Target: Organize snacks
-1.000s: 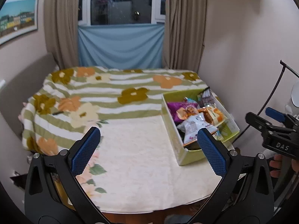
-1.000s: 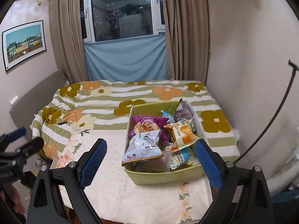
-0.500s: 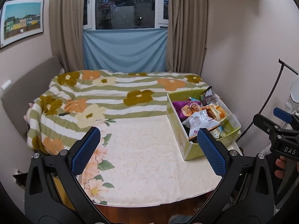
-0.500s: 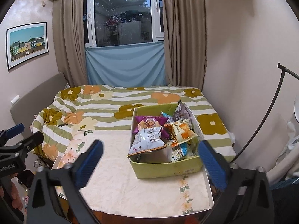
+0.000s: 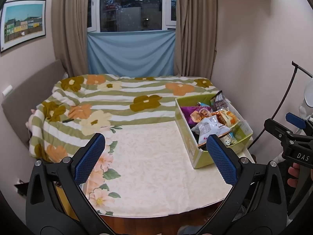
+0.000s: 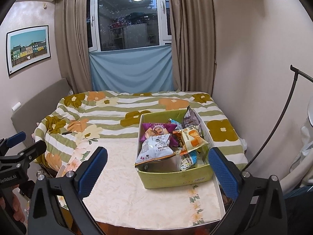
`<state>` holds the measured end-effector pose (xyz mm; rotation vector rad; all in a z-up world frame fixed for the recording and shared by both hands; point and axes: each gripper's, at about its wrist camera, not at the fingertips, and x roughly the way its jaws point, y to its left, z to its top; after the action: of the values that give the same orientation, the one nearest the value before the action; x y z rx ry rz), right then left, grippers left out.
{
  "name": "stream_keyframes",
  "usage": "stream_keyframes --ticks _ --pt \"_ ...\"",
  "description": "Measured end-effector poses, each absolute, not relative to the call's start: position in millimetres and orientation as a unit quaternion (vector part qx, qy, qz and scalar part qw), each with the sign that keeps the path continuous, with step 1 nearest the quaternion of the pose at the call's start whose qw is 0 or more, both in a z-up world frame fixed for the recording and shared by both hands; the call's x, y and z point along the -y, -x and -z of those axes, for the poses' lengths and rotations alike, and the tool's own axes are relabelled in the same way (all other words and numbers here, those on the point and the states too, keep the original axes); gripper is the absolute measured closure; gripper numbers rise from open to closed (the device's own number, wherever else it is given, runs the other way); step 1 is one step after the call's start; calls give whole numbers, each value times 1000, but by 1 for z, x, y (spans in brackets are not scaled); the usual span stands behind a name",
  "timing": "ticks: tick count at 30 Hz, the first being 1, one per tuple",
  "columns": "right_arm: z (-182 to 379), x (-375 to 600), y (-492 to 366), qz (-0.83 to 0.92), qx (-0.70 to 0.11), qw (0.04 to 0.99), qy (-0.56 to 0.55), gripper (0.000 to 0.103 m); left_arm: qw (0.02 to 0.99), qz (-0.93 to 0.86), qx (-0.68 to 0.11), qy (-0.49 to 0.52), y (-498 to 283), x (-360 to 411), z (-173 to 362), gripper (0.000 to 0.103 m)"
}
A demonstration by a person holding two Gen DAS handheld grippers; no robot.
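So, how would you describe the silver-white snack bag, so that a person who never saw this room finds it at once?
Look at the table with the cream cloth, then at the green box on its right part. The silver-white bag lies on top at the box's near left corner; the purple bag behind it and the orange bag beside it are colourful.

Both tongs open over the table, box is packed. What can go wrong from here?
1. The white-grey foil snack bag lies on top of the pile and overhangs the near rim of the green cardboard box; pulling a neighbour may tip it out.
2. The box sits near the right edge of the cream floral tablecloth; a sideways nudge might push it off.
3. The packets overlap, so the right tongs may pinch two.
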<state>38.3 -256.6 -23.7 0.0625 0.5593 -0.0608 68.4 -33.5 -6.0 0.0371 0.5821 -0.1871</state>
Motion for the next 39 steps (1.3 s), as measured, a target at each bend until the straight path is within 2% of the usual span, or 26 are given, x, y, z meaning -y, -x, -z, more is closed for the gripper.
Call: stream_keyframes --ticks 39 --pt "24 258 -40 31 -278 960 -30 1 957 82 -278 -20 -76 31 5 0"
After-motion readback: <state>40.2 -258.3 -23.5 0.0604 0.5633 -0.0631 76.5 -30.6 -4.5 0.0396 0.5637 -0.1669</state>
